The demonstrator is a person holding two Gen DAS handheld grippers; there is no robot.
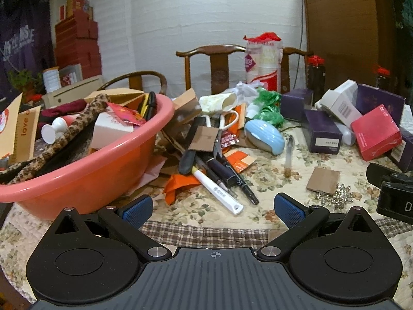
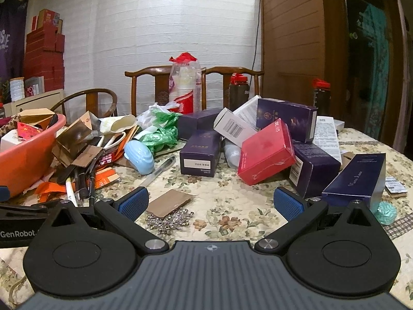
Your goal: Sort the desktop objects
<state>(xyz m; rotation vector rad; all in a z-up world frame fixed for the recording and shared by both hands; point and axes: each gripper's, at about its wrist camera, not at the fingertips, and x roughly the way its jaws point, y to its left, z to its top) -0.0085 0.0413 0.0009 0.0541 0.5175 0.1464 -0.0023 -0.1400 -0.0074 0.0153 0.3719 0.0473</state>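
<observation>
reading "genrobot" – left hand-held gripper [image 2: 15,222] casing.

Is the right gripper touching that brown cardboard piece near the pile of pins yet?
Apart. The right wrist view shows the right gripper open, with floral tablecloth visible between its left pad and the cardboard piece.

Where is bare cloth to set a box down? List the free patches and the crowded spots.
Free: the floral cloth between the cardboard scrap, the pink box and the navy box; also the strip between the pen pile and the clear pen. Crowded: around the pink basin and the stacked boxes. Both hand-held grippers are open.
</observation>
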